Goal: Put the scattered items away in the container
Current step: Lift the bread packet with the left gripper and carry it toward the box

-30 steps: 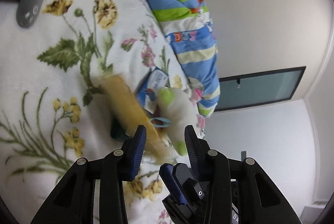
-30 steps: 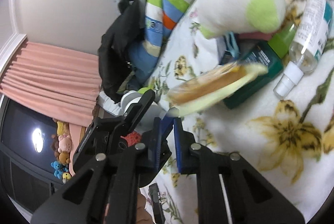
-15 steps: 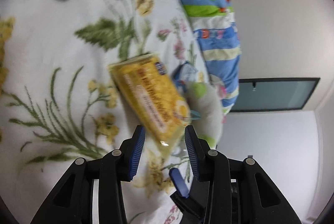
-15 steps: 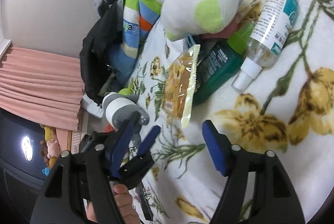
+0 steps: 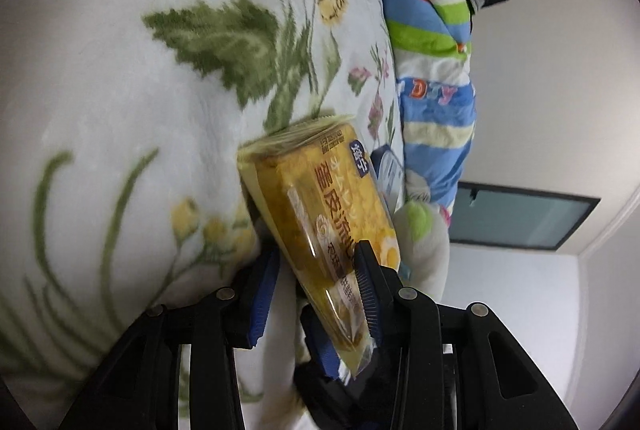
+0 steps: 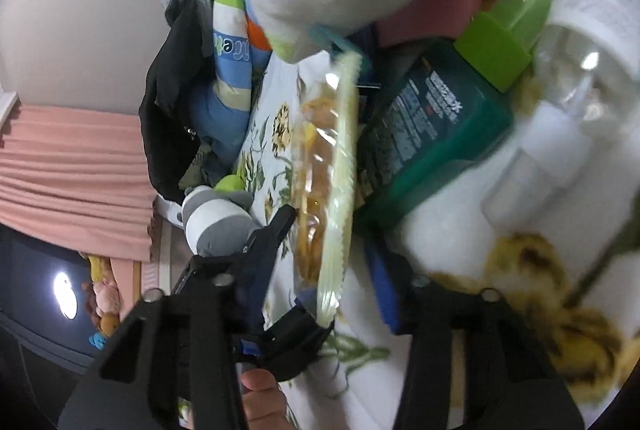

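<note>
While the left gripper [image 5: 316, 282] sits low over the flowery blanket [image 5: 120, 109], its jaws stand partly apart around the yellow snack pack [image 5: 320, 213]; the pack leans on the right-hand jaw, and I cannot tell if it is squeezed. A white plush [image 5: 424, 242] lies just past that jaw. The right gripper [image 6: 332, 250] has just been closing, with the same pack's [image 6: 324, 165] edge between its jaws and gaps showing. Past its right-hand jaw lie a green bottle [image 6: 432, 133] and a clear bottle [image 6: 560, 133].
</note>
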A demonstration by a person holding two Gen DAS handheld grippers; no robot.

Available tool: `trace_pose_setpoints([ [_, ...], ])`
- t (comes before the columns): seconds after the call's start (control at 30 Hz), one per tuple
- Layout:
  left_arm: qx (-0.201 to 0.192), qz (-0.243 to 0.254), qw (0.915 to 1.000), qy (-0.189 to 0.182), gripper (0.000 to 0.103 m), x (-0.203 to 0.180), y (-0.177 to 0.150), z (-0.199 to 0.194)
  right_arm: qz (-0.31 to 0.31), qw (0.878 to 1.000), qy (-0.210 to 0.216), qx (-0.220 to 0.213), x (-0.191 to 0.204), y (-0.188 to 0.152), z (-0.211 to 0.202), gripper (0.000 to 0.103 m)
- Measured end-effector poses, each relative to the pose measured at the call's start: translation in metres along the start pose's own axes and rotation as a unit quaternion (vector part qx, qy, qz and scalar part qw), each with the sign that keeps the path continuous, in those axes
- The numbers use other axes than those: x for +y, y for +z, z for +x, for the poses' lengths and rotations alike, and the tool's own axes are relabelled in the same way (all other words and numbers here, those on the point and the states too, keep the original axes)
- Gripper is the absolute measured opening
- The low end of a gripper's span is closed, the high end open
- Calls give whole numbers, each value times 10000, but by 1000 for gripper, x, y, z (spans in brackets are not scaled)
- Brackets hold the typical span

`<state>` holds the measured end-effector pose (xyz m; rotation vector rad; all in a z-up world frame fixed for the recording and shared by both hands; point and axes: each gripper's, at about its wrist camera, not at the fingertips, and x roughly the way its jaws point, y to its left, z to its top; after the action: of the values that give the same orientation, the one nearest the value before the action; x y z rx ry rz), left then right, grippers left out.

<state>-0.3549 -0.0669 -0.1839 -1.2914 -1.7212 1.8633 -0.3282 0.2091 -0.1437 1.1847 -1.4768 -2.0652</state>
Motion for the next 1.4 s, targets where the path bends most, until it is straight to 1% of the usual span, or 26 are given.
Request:
trace_pose_setpoints([
  [0.07,-26,-53,10000,-19,39,1,1,1,67,9999,73,-27,-4,0,4,29],
  [0.13,-59,-54,10000,-20,39,0,1,2,58,9998,187,-59,-5,0,4,23],
  [0.27,-142,-102,9998,-76,40,-2,1,3,-26,9997,209,-106,2,-2,-1,21],
  [0.37,-218,15,9995,-225,40,-6,-2,1,-148,9996,200,-147,10,-3,-9,21],
  [0.6,-278,263,9989,-256,40,-25,-18,-12,-360,9989,224,-212,31,-12,-31,21],
  [0.83,-376,672,9963,-387,40,-65,-44,-44,-559,9970,413,-348,62,-26,-64,21],
  [1.2,-467,1048,9916,-597,40,-111,-88,-84,-843,9928,666,-530,103,-54,-121,21],
  [1.4,-532,1269,9885,-627,40,-135,-113,-103,-990,9901,783,-621,122,-68,-151,21],
])
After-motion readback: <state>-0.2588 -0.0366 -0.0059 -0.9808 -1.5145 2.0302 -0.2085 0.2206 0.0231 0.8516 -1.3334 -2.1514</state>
